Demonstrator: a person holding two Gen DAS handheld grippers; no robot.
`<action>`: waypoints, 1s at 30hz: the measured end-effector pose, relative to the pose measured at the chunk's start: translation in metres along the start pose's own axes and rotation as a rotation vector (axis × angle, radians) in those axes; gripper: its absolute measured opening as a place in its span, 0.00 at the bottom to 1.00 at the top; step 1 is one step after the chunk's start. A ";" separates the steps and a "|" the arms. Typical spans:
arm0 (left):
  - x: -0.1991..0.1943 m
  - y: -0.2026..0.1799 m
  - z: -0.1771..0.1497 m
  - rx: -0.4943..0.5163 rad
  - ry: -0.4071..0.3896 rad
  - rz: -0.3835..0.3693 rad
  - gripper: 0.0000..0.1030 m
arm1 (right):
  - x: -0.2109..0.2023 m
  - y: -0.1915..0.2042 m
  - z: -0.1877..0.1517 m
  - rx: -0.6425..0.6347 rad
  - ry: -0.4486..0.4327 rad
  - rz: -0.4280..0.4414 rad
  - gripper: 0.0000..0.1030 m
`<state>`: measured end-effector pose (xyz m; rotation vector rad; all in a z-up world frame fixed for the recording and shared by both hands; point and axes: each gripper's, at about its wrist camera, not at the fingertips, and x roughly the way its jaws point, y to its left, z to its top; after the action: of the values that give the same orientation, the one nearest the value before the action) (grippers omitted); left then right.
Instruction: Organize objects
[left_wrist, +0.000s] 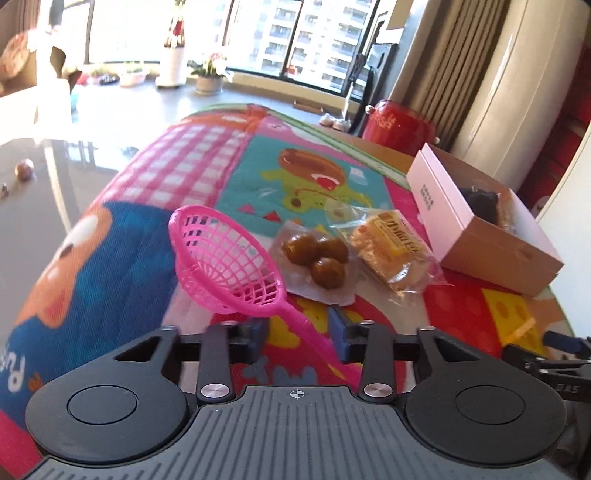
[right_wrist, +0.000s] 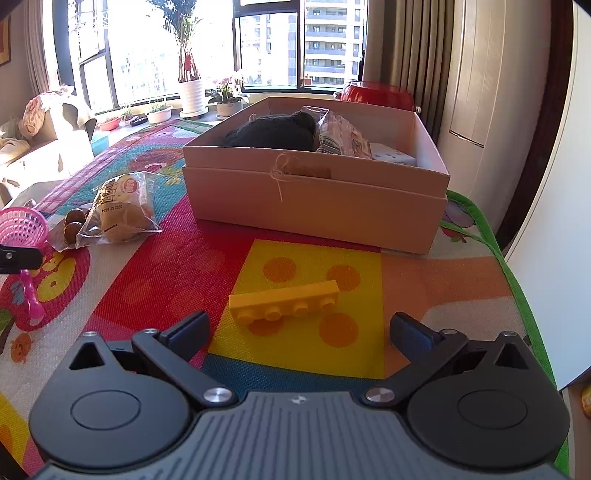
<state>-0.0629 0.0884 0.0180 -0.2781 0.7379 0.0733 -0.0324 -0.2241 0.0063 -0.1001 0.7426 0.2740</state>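
Left tongs (left_wrist: 299, 330): partly open, pointing down at the mat (left_wrist: 229, 177); gap between the pads clearly wider than the thin handle lying in it; no squeeze on the handle visible.
Strainer (left_wrist: 225, 258): pink plastic, mesh bowl just ahead and to the left of the left tongs, tipped up on its rim; handle running back between the two pads, closer to the right-hand pad.
Bag of brown balls (left_wrist: 314, 254): clear wrapper with three round brown pieces, just ahead of the left tongs, touching the strainer's bowl on its right side.
Bread packet (left_wrist: 391, 251): clear wrapper with a yellow label, ahead and to the right of the left tongs, overlapping the bag of brown balls.
Right tongs (right_wrist: 299, 319): spread wide, empty, tilted down over the yellow patch of the mat.
Yellow brick (right_wrist: 284, 301): flat studded building piece, lying crosswise just ahead of the right tongs, in line with the gap between the pads, touched by neither.
Box (right_wrist: 314, 206): open cardboard box, further ahead of the right tongs, beyond the brick; string and a small tag on the near wall.
Inside the box: a dark knitted thing (right_wrist: 273, 133) at the left, a crinkled packet (right_wrist: 340, 136) beside it, something white (right_wrist: 391, 155) at the right.
Between the two tongs: bread packet and bag of brown balls, well to the left of the right tongs, near the box's left corner.
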 end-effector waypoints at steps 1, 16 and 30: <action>0.001 0.001 0.000 0.001 -0.015 0.002 0.28 | 0.000 0.000 0.000 0.000 0.000 0.000 1.00; -0.002 0.011 0.003 0.004 -0.062 -0.121 0.12 | 0.000 0.001 -0.001 -0.001 0.000 -0.004 1.00; -0.024 -0.038 -0.032 0.223 0.075 -0.266 0.10 | 0.000 0.008 0.016 -0.034 0.009 0.030 0.61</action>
<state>-0.0956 0.0438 0.0199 -0.1643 0.7702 -0.2711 -0.0243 -0.2133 0.0179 -0.1223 0.7495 0.3146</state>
